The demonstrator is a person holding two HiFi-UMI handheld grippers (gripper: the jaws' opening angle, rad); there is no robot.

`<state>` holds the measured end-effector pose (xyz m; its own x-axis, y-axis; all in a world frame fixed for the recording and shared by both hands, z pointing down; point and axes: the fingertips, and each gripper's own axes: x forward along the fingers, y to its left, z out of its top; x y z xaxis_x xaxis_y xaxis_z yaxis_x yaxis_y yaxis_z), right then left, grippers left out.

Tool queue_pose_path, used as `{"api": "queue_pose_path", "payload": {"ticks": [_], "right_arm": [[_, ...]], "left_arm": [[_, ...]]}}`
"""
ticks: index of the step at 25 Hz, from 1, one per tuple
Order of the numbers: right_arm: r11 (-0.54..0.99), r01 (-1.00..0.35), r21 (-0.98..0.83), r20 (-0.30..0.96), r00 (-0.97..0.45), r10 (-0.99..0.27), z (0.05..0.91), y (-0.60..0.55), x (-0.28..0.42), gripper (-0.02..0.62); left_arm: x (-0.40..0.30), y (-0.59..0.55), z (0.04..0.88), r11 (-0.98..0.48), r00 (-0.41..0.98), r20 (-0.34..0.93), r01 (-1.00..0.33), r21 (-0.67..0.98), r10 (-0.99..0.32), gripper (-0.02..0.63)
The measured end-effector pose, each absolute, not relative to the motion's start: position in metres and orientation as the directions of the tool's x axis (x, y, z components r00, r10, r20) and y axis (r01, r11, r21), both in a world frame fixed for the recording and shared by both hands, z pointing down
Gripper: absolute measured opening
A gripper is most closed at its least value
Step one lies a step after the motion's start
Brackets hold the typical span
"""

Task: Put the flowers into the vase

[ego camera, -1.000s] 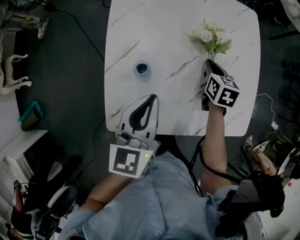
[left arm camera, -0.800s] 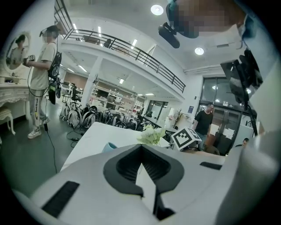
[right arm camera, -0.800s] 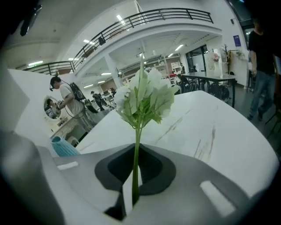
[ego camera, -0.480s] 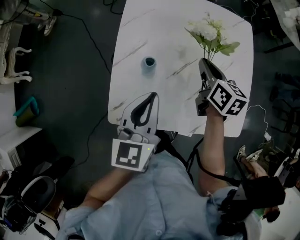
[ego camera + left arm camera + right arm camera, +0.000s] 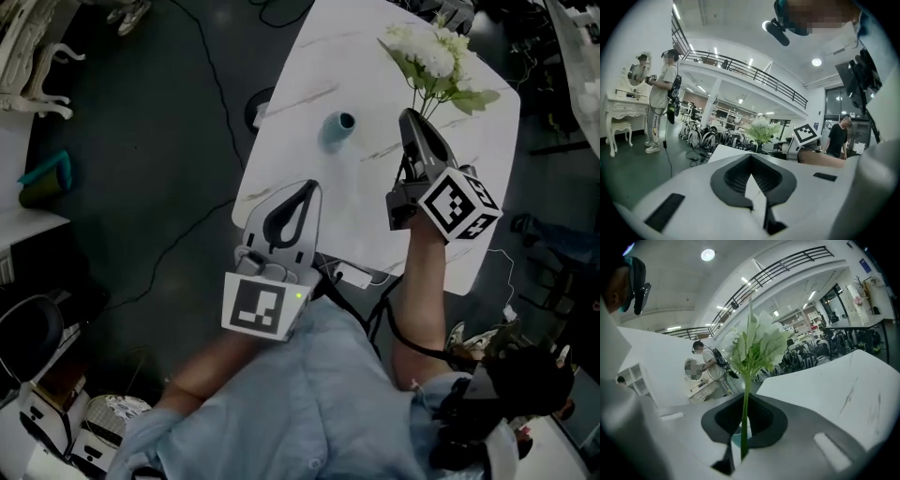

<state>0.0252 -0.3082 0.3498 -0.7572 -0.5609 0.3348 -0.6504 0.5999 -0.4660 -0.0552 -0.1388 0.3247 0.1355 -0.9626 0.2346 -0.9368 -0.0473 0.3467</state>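
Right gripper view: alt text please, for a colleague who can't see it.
The right tool is shut on the green stem of a bunch of white flowers, which stand upright before the camera. A white marble table lies at the picture's right.

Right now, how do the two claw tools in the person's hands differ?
The right gripper is clamped on the stem of the white flowers; the left gripper pinches nothing. The right gripper reaches out over the white table; the left gripper sits at the table's near edge. Both have their jaws together, and each carries a cube with square markers.
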Motion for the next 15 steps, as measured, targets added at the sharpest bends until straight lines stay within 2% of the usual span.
{"api": "queue_pose_path", "payload": {"ticks": [4,15], "right_arm": [[0.654,-0.59,-0.473,0.259,-0.803,-0.537,0.331,-0.306,-0.008,0.005],[0.768,-0.455,-0.451,0.087,-0.879,-0.47,0.301,-0.296,-0.04,0.005]], "left_arm": [[-0.079,-0.129,0.326,-0.003,0.089,0.233,-0.938,0.346,-0.968,0.005],[-0.095,-0.109,0.336,0.074,0.001,0.219,-0.939,0.337,-0.976,0.005]]}}
